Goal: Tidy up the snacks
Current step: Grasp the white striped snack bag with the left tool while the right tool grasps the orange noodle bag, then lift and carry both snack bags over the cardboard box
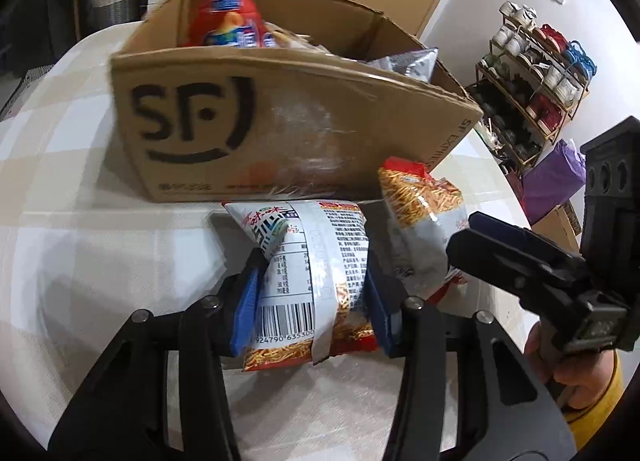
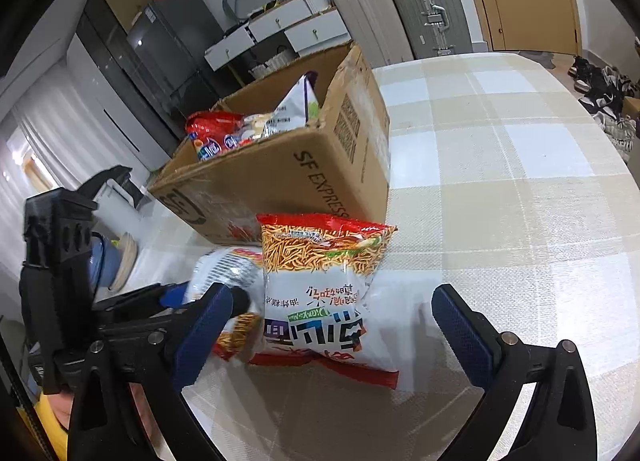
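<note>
- Box: brown cardboard, black logo and lettering.
- Held bag: white back with black print and a barcode, orange stick pattern, red edge.
- Second bag: red top and bottom, orange stick pattern, white middle with dark characters.
- Red bag in the box: red with blue and white.
- Silver bag: silvery grey.
- Tablecloth: beige and white check.
- Pads: blue, on black fingers.
- Sleeve: yellow.
</note>
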`<move>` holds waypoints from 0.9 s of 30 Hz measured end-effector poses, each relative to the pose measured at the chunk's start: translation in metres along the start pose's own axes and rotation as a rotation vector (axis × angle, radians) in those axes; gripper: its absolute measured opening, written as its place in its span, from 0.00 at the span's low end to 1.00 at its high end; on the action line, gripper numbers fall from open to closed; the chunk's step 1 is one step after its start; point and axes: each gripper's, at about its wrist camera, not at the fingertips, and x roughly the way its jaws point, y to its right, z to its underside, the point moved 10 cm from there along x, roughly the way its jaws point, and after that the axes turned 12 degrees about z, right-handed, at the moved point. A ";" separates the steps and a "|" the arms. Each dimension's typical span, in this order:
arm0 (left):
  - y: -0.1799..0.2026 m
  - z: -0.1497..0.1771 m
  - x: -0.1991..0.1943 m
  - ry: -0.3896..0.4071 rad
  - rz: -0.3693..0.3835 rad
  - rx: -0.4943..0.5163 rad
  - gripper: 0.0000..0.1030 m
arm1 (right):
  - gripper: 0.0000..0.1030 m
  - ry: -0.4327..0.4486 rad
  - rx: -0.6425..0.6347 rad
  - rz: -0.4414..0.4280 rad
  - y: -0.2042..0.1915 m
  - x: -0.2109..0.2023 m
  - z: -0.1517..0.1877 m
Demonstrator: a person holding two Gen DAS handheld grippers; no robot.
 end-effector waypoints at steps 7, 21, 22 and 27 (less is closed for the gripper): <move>-0.010 0.007 -0.027 0.038 0.007 -0.020 0.42 | 0.99 -0.017 -0.052 0.047 -0.012 0.014 -0.004; -0.019 0.037 -0.130 0.128 0.004 -0.018 0.42 | 0.51 -0.060 -0.151 0.088 -0.032 0.024 0.015; -0.018 0.037 -0.134 0.133 0.005 -0.018 0.42 | 0.51 -0.056 -0.154 0.089 -0.033 0.021 0.016; -0.025 0.053 -0.172 0.169 0.006 -0.012 0.42 | 0.50 -0.029 -0.114 0.041 -0.038 -0.001 0.023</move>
